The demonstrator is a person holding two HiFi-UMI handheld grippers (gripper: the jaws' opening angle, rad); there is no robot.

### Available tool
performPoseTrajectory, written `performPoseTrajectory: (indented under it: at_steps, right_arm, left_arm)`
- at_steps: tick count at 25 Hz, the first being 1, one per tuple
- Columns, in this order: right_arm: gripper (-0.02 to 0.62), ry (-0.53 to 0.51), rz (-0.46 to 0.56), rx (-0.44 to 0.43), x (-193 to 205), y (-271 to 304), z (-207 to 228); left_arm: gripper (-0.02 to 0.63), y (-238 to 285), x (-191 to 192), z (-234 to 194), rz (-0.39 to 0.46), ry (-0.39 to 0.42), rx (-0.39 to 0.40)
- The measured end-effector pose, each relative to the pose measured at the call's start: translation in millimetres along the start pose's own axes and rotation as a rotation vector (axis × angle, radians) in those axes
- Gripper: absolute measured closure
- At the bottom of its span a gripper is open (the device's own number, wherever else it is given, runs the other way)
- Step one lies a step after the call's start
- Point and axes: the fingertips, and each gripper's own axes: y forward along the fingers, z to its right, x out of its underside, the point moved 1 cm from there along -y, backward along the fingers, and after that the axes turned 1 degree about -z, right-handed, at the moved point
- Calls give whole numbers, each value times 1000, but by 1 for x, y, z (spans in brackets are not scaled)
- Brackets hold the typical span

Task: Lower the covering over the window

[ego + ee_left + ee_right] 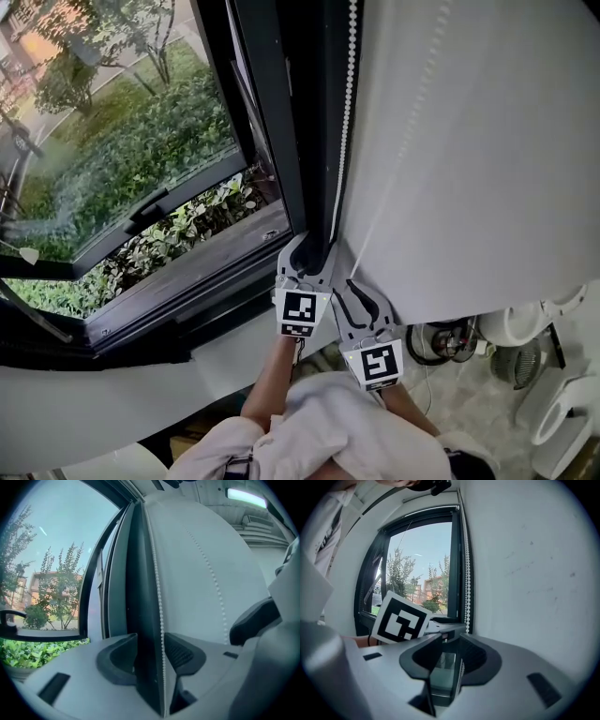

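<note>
The white roller blind (487,141) hangs at the right of the dark window frame (281,112). A white bead chain (349,94) runs down the frame's edge beside the blind. My left gripper (311,251) points at the frame, and its jaws stand wide apart around the chain (161,620), which passes close to the right pad (180,653) without being pinched. Just below and to the right, my right gripper (356,289) has narrower jaws with a gap still showing. The chain (461,667) lies against its right pad (476,656).
A window sash (141,216) stands open outward over green shrubs (141,141). The white sill (216,356) lies below the frame. At lower right on the floor are white appliances (553,412) and cables (441,342). The person's sleeves (328,431) fill the bottom.
</note>
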Motion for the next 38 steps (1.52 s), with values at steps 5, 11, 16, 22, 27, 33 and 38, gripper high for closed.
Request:
performPoseTrajectory:
  at_steps: [5, 11, 16, 22, 27, 33, 38]
  right_arm:
    - [509, 2, 10, 17, -2, -3, 2]
    - [499, 0, -3, 36, -1, -8, 2]
    - [495, -10, 6, 53, -5, -14, 3]
    - [495, -38, 33, 58, -14, -20, 1]
    - [495, -60, 78, 31, -27, -21, -5]
    - [495, -75, 109, -34, -46, -18, -17]
    - [471, -104, 172, -88, -78, -12, -23]
  left_arm:
    - [411, 10, 2, 0, -19, 16, -1]
    - [454, 8, 4, -1, -21, 4, -30]
    - [524, 1, 5, 1, -13, -28, -3]
    - [591, -16, 8, 9, -7, -54, 50]
    - [591, -36, 12, 14, -7, -70, 78]
    - [591, -61, 13, 19, -6, -77, 101]
    - [592, -77, 21, 26, -19, -95, 101]
